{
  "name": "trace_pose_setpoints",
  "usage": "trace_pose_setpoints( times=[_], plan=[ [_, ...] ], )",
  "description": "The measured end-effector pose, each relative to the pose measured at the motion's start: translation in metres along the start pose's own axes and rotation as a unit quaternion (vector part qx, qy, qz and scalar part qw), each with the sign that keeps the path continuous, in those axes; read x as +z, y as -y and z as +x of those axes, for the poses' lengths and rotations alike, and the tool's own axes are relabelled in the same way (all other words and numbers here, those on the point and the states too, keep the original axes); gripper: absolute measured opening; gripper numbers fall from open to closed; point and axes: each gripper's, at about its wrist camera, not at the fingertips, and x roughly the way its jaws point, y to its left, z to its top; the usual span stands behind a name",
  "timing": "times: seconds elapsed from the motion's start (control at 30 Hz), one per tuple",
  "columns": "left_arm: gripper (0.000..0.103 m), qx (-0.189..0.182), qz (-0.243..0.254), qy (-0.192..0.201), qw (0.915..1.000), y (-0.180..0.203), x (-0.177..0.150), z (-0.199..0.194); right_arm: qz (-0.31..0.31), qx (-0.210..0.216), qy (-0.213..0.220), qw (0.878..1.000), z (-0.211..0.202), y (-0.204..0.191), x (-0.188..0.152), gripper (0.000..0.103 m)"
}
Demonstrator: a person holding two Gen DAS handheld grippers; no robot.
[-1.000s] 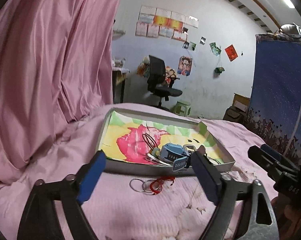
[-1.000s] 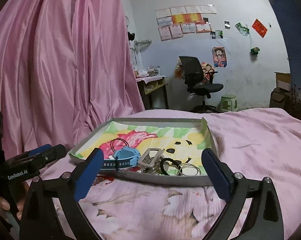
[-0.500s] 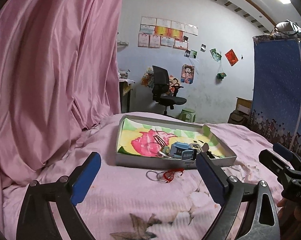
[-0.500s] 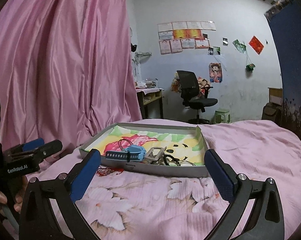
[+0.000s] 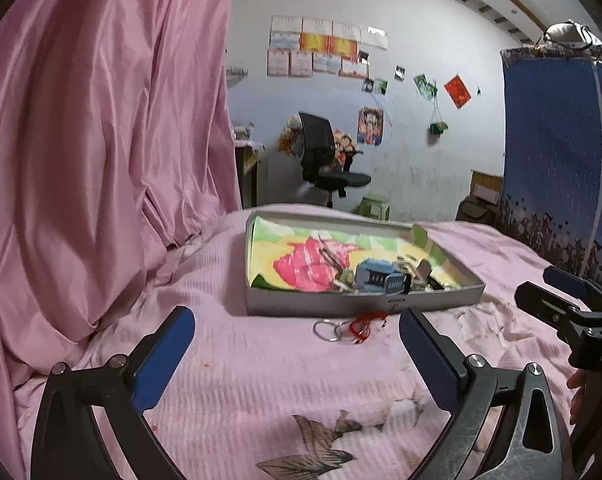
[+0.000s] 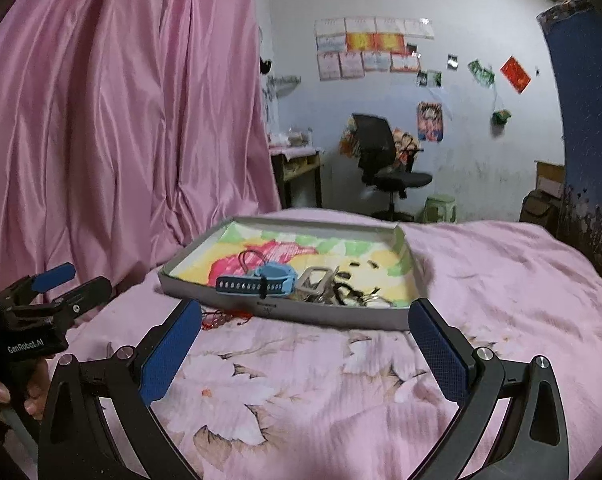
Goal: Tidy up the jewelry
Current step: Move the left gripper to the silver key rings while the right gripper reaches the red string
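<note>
Left gripper (image 5: 297, 340) has just been opening, jaws now spread wide, nothing between them. Right gripper (image 6: 305, 344) also gaping, empty. Both hover above the pink bedspread (image 5: 261, 380), short of the shallow grey box (image 5: 361, 304). Blue watch (image 6: 261, 282), keys (image 6: 317, 280) and black hair ties piled in the box at its near wall. Metal rings (image 5: 329, 330) with red string (image 5: 365, 322) lie outside on the bedspread, just beside that wall.
</note>
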Motion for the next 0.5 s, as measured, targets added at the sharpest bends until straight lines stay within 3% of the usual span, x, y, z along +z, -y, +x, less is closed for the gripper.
trace_pose_setpoints(
  times=[0.37, 0.4, 0.5],
  plan=[
    [0.103, -0.027, -0.007, -0.083, 0.9961, -0.015, -0.001, 0.044, -0.017, 0.057, -0.089, 0.994, 0.057, -0.013, -0.004, 0.1],
    [0.101, -0.032, -0.011, -0.088, 0.9956, -0.016, -0.001, 0.046, -0.02, 0.064, -0.094, 0.993, 0.061, -0.014, -0.004, 0.099],
    [0.087, -0.043, -0.021, -0.104, 0.9935, -0.02, -0.002, 0.056, -0.025, 0.084, -0.112, 0.99, 0.073, -0.02, -0.005, 0.076]
  ],
)
